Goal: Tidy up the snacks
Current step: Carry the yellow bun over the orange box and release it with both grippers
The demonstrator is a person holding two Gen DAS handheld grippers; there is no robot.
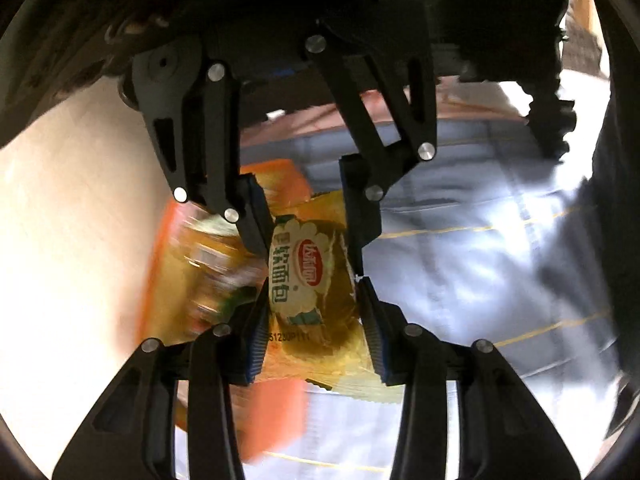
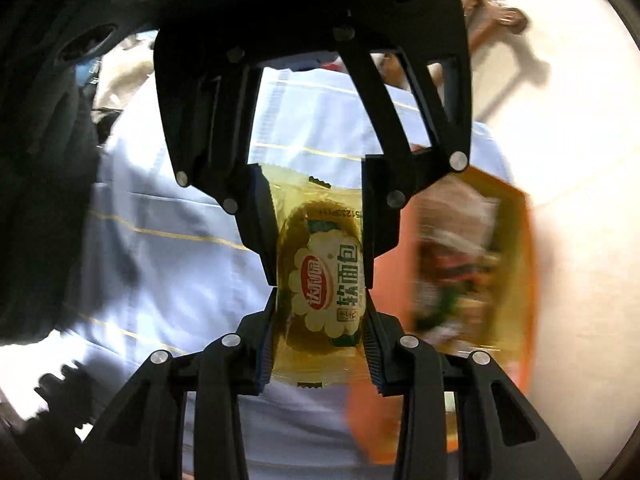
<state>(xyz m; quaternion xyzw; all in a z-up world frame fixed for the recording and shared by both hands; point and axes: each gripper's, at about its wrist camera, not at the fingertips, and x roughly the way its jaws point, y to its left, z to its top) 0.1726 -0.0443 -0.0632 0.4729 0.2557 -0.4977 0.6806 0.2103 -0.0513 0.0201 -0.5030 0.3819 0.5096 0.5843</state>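
A yellow soft-bread packet (image 1: 312,280) with a white flower label and red logo is held in the air between both grippers, which face each other. My left gripper (image 1: 314,308) is shut on its near end, and the right gripper (image 1: 310,216) grips the far end. In the right wrist view the same packet (image 2: 324,284) sits between my right gripper (image 2: 320,312) fingers, with the left gripper (image 2: 318,224) opposite. An orange tray (image 1: 276,412) of blurred snack packets lies below; it also shows at the right in the right wrist view (image 2: 516,264).
A pale blue cloth with thin yellow lines (image 1: 480,264) covers the table under the packet, also seen in the right wrist view (image 2: 168,216). Bright pale floor (image 2: 584,184) lies beyond the tray. A dark-clothed person (image 2: 44,184) stands at the side.
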